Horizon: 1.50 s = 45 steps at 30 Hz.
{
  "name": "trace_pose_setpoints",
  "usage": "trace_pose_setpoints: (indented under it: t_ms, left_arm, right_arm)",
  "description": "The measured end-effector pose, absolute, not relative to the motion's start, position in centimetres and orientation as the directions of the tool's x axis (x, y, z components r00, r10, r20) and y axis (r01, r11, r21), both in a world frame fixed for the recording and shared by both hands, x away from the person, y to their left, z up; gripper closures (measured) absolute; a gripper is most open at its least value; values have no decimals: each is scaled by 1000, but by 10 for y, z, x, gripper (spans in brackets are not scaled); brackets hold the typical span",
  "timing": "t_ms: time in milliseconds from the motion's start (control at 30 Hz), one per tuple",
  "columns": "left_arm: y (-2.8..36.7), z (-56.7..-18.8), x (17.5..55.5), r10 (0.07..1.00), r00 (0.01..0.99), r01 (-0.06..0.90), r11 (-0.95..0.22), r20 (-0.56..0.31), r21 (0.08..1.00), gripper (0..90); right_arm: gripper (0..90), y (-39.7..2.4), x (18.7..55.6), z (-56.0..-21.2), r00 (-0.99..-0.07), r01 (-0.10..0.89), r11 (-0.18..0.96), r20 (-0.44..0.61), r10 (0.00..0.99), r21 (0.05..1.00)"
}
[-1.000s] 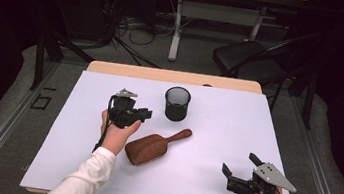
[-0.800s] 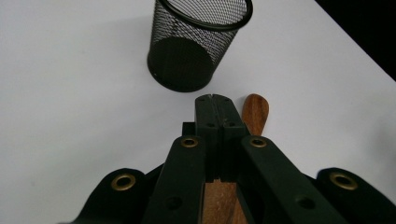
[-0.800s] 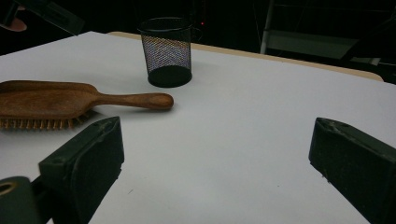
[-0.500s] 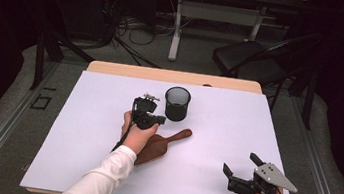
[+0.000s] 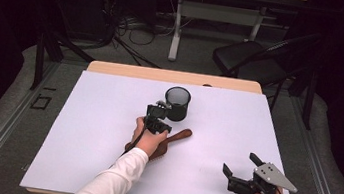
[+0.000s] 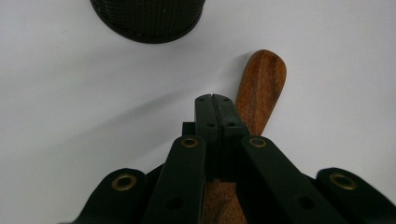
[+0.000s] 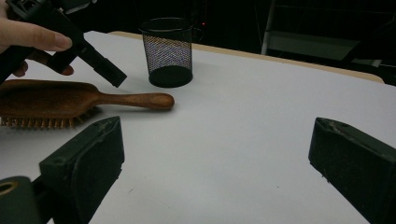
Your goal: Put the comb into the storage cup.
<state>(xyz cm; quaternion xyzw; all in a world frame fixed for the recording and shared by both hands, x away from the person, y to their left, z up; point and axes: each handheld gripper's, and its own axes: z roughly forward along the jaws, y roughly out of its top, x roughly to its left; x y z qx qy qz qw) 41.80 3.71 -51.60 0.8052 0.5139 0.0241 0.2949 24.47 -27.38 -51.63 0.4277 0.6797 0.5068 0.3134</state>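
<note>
A wooden hairbrush (image 5: 181, 134) lies bristles down on the white table (image 5: 94, 132), its handle (image 6: 261, 79) pointing toward the black mesh cup (image 5: 177, 103). My left gripper (image 5: 162, 126) hovers just over the handle, jaws pressed together with nothing between them (image 6: 215, 100). The hand hides most of the brush head in the high view. From the right gripper view the left gripper's tip (image 7: 114, 78) hangs a little above the brush (image 7: 46, 100), with the cup (image 7: 168, 51) behind. My right gripper (image 5: 239, 164) rests near the front right edge, jaws wide apart and empty (image 7: 215, 154).
The mesh cup (image 6: 147, 18) stands upright just beyond the brush handle's tip. A wooden strip (image 5: 172, 76) borders the table's far edge. Beyond it are a dark chair (image 5: 250, 62), desk legs and floor cables.
My left hand has moved right and lower, from beside the brush to over its handle near the cup. The right gripper has stayed put.
</note>
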Motion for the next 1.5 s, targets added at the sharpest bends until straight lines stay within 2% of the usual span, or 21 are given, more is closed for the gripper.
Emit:
trace_pose_setpoints:
  t_ms: [167,567,1100,1500]
  left_arm:
    - [27,-521,420,842,473,826,-321,-260,463,900]
    - [7,-520,410,805,537,801,-394,-251,450,900]
    - [0,-514,386,739,631,746,-495,-236,445,900]
    - [-4,-522,396,766,597,772,-465,-240,433,900]
  right_arm:
    - [33,-273,245,-516,-439,265,124,5,899,956]
    - [35,-275,243,-515,-435,268,119,10,901,956]
    - [37,-274,245,-516,-435,267,124,4,900,956]
    - [39,-274,246,-517,-435,272,124,7,900,954]
